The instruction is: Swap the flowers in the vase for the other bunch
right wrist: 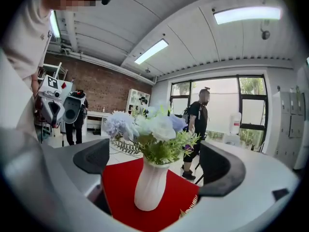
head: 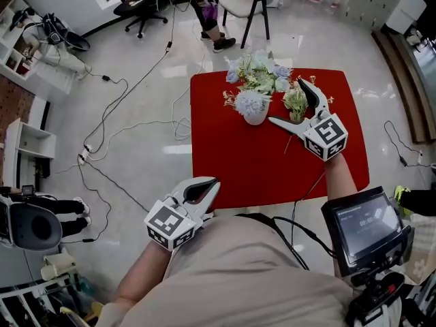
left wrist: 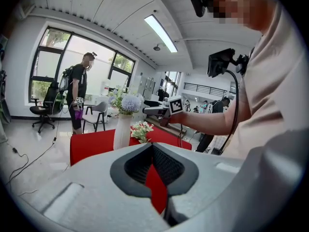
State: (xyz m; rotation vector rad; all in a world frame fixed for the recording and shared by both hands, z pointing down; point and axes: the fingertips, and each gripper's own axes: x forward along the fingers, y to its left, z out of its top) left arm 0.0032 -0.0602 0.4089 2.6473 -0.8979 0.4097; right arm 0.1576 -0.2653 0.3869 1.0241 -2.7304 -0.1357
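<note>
The white vase [head: 257,118] is standing just above the middle of the head view on the red table [head: 225,162], and it is carrying a full bunch of pale blue and white flowers [head: 260,77]. Immediately to its right, the other bunch [head: 295,104], a smaller spray of cream and green, is lying flat on the red top. So one bunch is in and one is out. Which one started in the vase the pictures are not saying, so I am judging the swap to be either just beginning or nearly finished.

The right gripper [head: 285,101] is hovering over that loose bunch with its claw spread wide and pinching nothing. Its own view is framing the vase dead centre between the two pads, with clear air either side.

The left gripper [head: 214,183] is waiting at the lower left, near the table's front edge, its claw pressed together and empty.

The vase itself is looking slim, ribbed and glossy, flaring at the neck and standing upright. The blooms are fanning out well past its rim, so it is likely top-heavy.
</note>
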